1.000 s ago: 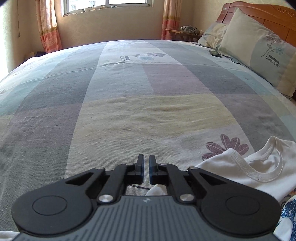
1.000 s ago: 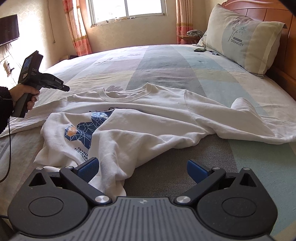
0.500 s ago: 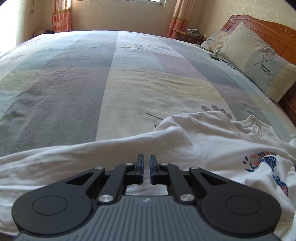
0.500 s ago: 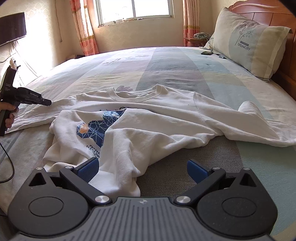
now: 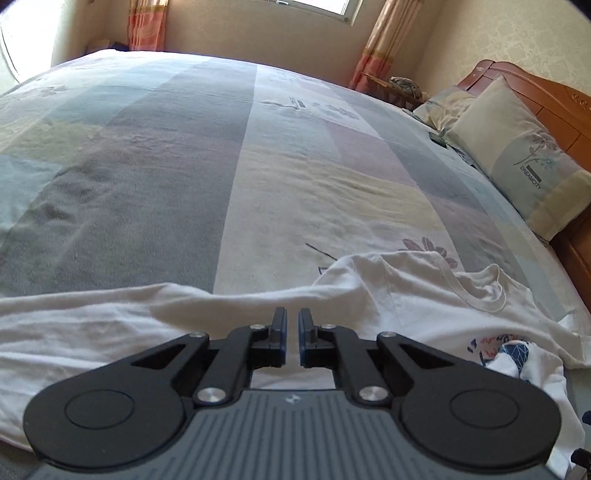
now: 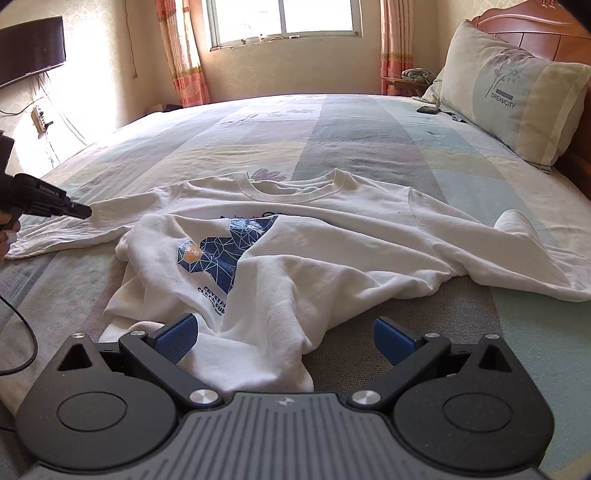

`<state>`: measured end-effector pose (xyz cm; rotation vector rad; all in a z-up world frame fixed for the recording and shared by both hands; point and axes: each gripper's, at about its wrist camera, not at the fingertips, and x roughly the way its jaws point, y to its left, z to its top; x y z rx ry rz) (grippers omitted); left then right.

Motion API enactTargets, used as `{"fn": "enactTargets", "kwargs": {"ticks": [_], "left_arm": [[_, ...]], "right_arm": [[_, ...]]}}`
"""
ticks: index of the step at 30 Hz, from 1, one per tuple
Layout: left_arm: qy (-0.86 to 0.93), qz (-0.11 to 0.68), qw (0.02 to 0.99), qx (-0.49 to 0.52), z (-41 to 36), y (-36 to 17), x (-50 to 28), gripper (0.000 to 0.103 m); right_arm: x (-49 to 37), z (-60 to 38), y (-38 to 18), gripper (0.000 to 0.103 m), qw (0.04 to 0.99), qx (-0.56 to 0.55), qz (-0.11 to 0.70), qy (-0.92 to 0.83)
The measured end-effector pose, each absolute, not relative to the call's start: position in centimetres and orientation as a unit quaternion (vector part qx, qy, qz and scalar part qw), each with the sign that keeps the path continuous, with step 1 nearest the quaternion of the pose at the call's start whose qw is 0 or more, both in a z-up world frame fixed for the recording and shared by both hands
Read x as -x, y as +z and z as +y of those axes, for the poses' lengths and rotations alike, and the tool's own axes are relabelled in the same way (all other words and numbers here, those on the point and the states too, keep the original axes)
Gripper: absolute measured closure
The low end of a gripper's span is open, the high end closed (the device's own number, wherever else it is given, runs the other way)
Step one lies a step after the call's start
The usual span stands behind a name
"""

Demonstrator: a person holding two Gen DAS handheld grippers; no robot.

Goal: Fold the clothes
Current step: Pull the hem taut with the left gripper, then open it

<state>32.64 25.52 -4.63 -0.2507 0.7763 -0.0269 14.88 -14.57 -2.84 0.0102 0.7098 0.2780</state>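
The bed [image 6: 369,122] filled both views, its sheet a patchwork of grey, pale blue, cream and lilac panels running away toward a window [image 6: 284,18] at twelve o'clock in the right wrist view, with orange-patterned curtains [image 6: 181,55] on either side. A wooden headboard [image 6: 535,26] stood at about two o'clock, and a large pillow [image 6: 517,92] printed with a flower and the word DREAMCITY leaned against it. A dark television [image 6: 33,48] hung on the wall at ten o'clock.

The white sweatshirt [image 6: 332,240] lay crumpled across the near half of the bed, collar toward twelve o'clock, one sleeve stretched toward nine o'clock and the other toward three o'clock, where its end lay bunched. Its lower body was folded up over the chest, and a blue geometric print showed partly between the folds.

The right gripper [image 6: 288,336] hovered at six o'clock over the sweatshirt's nearest fold, jaws spread wide, with some of the white cloth lying between the blue pads but not pressed. The left gripper [image 5: 291,325] had its jaws drawn nearly together with nothing seen between them; the nine o'clock sleeve spread below it. From the right wrist view its black nose [image 6: 79,212] met that sleeve at nine o'clock.

A small dark object [image 6: 428,109] lay on the sheet near the pillow, at one o'clock.
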Motion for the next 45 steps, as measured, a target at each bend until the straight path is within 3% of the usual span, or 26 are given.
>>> {"fn": "enactTargets", "kwargs": {"ticks": [5,11,16,23,27,39,45], "left_arm": [[-0.010,0.376,0.922,0.095,25.1,-5.8,-35.3,0.098],[-0.034,0.421,0.905,0.049,23.7,-8.1,-32.2,0.098],[-0.049,0.406,0.912,0.026,23.5,-6.7,-31.2,0.097],[0.002,0.375,0.927,0.015,27.7,-5.1,-35.0,0.094],[-0.005,0.393,0.919,0.011,29.3,-6.5,-35.3,0.084],[-0.043,0.413,0.906,-0.084,27.9,-7.8,-32.5,0.083],[-0.072,0.418,0.904,-0.052,29.1,-7.6,-31.2,0.081]], "right_arm": [[-14.6,-14.3,-2.6,0.000,0.930,0.012,0.344,0.128],[-15.0,-14.7,-3.3,0.000,0.926,0.006,0.356,0.127],[-15.4,-14.2,-3.6,0.000,0.924,0.000,0.358,0.136],[-15.3,-13.9,-3.2,0.000,0.925,0.009,0.355,0.134],[-15.1,-14.1,-3.0,0.000,0.927,0.014,0.352,0.131],[-15.3,-13.2,-3.2,0.000,0.926,0.032,0.352,0.133],[-15.3,-13.4,-3.2,0.000,0.926,0.027,0.353,0.130]]}}
